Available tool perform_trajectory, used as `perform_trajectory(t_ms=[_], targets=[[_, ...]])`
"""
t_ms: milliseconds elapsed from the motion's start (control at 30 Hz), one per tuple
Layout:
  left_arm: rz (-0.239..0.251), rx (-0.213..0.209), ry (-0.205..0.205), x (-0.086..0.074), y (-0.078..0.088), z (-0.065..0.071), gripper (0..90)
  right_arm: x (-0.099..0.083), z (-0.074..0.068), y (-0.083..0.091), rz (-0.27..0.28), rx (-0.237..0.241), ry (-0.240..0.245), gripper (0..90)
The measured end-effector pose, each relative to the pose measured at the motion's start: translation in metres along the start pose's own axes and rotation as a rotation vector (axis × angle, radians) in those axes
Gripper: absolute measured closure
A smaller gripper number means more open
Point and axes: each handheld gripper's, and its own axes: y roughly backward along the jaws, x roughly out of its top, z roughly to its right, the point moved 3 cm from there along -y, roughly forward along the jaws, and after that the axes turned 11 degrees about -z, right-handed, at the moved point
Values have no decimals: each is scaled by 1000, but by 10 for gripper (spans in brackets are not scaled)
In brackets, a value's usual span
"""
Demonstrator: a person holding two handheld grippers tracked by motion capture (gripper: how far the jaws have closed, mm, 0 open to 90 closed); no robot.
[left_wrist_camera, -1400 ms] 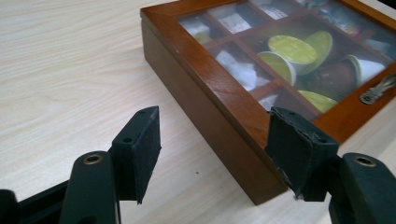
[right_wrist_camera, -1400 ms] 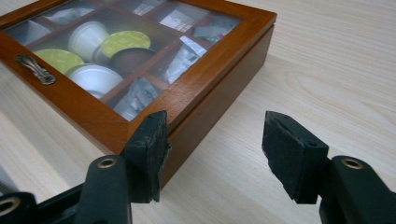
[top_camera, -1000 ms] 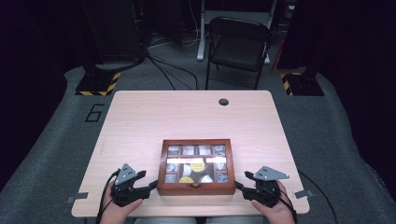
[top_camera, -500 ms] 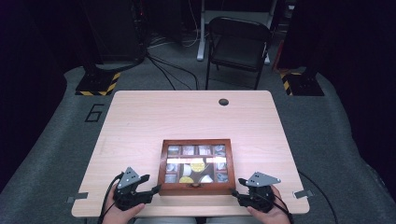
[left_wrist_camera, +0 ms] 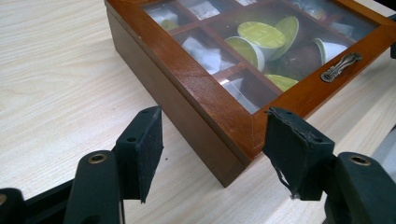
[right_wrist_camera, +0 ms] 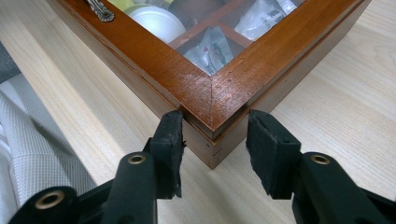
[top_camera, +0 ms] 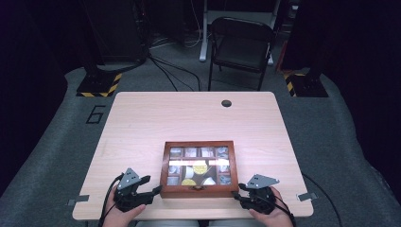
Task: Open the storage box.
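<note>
A brown wooden box (top_camera: 198,191) with a glass lid lies near the table's front edge. Yellow-topped capsules (left_wrist_camera: 261,33) and white sachets show under the glass, and a metal handle (left_wrist_camera: 341,66) sits on the front rail. My left gripper (top_camera: 152,185) is at the near left corner of the box (left_wrist_camera: 196,88). Its jaws have just been closing, and its left pad (left_wrist_camera: 147,149) still stands apart from the wood. My right gripper (right_wrist_camera: 212,140) has just closed on the near right corner of the box (right_wrist_camera: 187,84), with both pads against the sides.
The light wood table (top_camera: 156,123) has a round black hole (top_camera: 226,103) at its far side. A black folding chair (top_camera: 241,45) stands behind it. White cloth on the person (right_wrist_camera: 32,140) lies just past the table's near edge.
My right gripper has slid a little inward to the box's near right corner and its jaws have narrowed onto it. The left gripper has stayed at the near left corner.
</note>
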Motion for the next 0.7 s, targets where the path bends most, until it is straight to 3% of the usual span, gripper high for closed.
perform_trajectory(t_ms=[167,400,700], targets=[[5,-7,1,0,-1,3,371,2,-2,3,11,-6,6,597],[4,-33,-15,0,2,7,372,6,-1,12,76,8,-20,590],[-13,-35,-39,1,-1,10,393,11,0,18,127,1,-27,587]])
